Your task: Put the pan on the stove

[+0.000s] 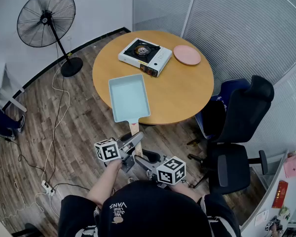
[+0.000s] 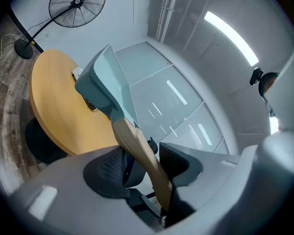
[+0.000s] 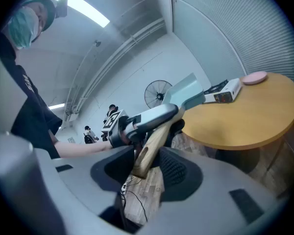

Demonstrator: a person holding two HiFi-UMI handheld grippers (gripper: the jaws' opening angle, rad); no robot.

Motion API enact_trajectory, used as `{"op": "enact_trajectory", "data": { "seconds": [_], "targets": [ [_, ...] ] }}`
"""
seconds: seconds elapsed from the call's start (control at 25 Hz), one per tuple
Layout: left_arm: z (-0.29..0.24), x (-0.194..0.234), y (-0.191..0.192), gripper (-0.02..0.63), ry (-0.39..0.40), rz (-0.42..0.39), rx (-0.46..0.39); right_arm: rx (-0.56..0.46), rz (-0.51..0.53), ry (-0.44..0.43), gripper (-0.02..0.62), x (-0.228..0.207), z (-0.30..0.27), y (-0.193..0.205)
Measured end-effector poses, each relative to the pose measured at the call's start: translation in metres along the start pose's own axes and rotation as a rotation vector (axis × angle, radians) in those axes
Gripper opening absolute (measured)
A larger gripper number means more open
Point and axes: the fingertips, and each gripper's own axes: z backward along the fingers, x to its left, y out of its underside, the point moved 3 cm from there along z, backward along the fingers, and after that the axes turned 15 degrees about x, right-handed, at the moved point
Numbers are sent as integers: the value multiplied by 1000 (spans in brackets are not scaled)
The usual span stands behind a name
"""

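Note:
A light-blue rectangular pan lies on the near side of the round wooden table, and its wooden handle sticks out past the edge toward me. A white portable stove stands at the table's far side. My left gripper is shut on the handle; the right gripper view shows its fingers above and below the wood. My right gripper is open, with the handle's end between its jaws and a gap on one side.
A pink plate lies to the right of the stove. Two dark office chairs stand right of the table. At the back left is a standing fan, and cables run across the wooden floor.

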Motion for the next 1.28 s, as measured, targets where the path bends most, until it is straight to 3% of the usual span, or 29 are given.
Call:
{"op": "enact_trajectory", "data": {
  "seconds": [0.76, 1.28],
  "targets": [
    [19, 17, 6, 199, 39, 15, 68, -55, -66, 43, 171, 13, -29, 6],
    [-12, 62, -78, 199, 10, 7, 42, -73, -43, 26, 170, -53, -50, -66]
  ]
}}
